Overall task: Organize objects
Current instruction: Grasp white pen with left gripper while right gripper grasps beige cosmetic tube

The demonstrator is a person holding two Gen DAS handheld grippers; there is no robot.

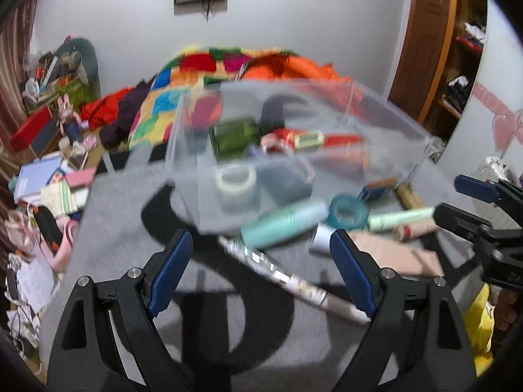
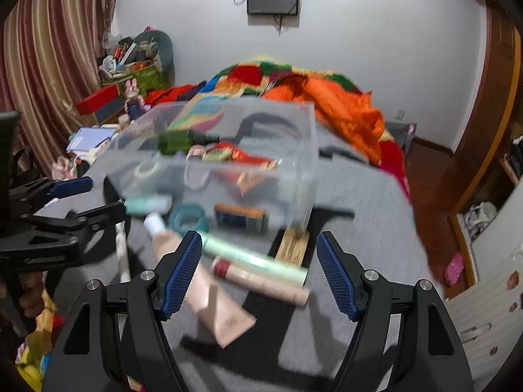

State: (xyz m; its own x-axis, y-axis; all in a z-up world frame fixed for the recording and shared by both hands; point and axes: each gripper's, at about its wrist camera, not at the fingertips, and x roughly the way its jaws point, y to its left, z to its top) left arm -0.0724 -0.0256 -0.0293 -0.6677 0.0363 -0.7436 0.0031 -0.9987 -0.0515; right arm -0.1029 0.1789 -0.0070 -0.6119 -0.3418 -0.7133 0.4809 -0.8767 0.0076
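Left wrist view: the left gripper (image 1: 258, 261) hangs wide apart and empty over a grey cloth (image 1: 108, 228), facing one clear box (image 1: 294, 114) holding one green bottle (image 1: 233, 137). One teal tape ring (image 1: 348, 212) and two pale green tubes lie just outside. The right gripper (image 2: 258, 268), equally wide, holds nothing above one beige tube (image 2: 222, 307).

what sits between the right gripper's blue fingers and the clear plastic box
In the right wrist view, a pale green tube and a beige tube lie across that stretch, before the clear plastic box.
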